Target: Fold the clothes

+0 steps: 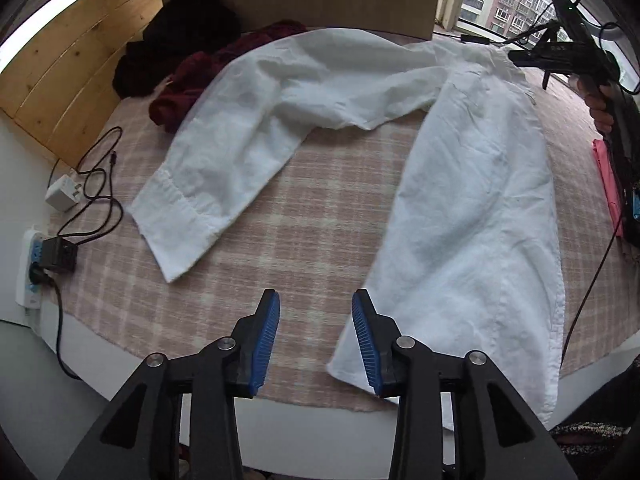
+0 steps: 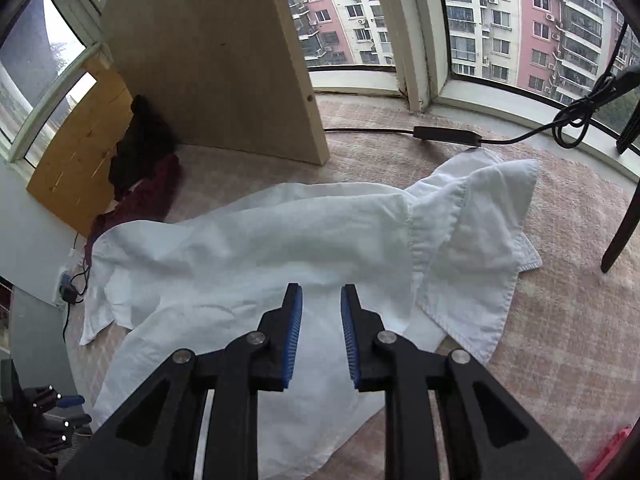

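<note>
We see a desk (image 1: 320, 216) under a pink plaid cloth by a window (image 2: 400, 20). A white shirt (image 1: 472, 208) lies spread on it, one sleeve (image 1: 224, 152) stretched left, collar (image 2: 496, 208) toward the window. Our left gripper (image 1: 316, 338) hovers at the hem, jaws wide and empty; our right gripper (image 2: 321, 336) hangs over the shirt's body, jaws open narrower, empty. A maroon garment (image 1: 192, 80) and a black one (image 1: 176, 36) sit beyond the sleeve.

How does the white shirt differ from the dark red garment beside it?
The white shirt lies spread flat over the checked cloth, one sleeve stretched out; the dark red garment is bunched in a heap. The shirt is thin and wrinkled, the red garment looks thicker. The shirt's sleeve partly covers the red garment. Neither tool holds either.
</note>
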### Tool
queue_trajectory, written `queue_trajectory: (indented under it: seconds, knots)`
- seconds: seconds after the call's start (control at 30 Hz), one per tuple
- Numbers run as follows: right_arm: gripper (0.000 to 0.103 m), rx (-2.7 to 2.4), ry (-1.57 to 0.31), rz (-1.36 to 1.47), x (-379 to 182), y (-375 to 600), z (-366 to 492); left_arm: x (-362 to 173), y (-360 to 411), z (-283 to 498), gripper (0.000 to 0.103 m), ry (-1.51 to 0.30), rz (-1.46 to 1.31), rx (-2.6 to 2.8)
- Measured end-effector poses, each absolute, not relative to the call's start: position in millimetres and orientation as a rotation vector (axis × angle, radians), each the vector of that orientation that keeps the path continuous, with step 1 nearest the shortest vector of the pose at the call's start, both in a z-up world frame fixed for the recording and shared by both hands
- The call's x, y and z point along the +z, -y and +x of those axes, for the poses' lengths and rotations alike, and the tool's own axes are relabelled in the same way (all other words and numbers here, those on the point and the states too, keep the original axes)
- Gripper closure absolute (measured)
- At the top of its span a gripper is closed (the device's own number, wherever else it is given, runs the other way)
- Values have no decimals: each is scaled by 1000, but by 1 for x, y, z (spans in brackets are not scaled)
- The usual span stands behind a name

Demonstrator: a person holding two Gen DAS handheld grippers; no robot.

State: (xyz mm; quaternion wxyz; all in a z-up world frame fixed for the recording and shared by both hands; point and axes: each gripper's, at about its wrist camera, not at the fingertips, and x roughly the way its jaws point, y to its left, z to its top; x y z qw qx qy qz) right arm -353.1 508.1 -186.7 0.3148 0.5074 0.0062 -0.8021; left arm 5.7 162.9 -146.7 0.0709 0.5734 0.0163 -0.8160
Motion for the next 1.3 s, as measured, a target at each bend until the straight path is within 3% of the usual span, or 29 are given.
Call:
queue_trajectory:
  seconds: [0.2, 0.33, 0.5, 0.57, 0.67, 0.73, 0.9, 1.0, 1.1, 1.17, 1.3]
  knots:
    - [81, -2066, -166, 1271, -151, -477, -302, -155, -85, -18, 58, 95, 1671, -2420]
    - [71, -2031, -262, 1225, -127, -456, -267, -177, -51, -58, 42, 70, 1758, -2553]
    - [71, -2055, -314, 1271, -120, -429, -239, -226, -41, -112, 40, 263, 1951, -2603]
    - [71, -2082, -275, 1343, -133, -421, -235, -234, -35, -122, 38, 189, 2003, -2650]
    - [71, -2100, -175, 1460, -159, -413, -229, -229, -26, -127, 53, 16, 2006, -2746]
    - [71, -2112, -119, 1529, -180, -410, -224, -222, -27, -127, 96, 24, 2018, -2772]
    - [71, -2122, -158, 1728, -238, -407, -223, -161, -13, -125, 97, 143, 1969, -2873]
    - [69, -2137, -140, 1726, -241, -408, -224, -139, 22, -139, 97, 254, 1852, -2833]
    - [65, -2117, -194, 1733, -240, -403, -224, -150, 57, -162, 79, 341, 1814, -2662]
    - [65, -2090, -300, 1729, -239, -395, -222, -164, 67, -171, 80, 444, 1821, -2510]
    - [65, -1989, -345, 1756, -226, -395, -228, -133, 58, -170, 77, 386, 1781, -2622]
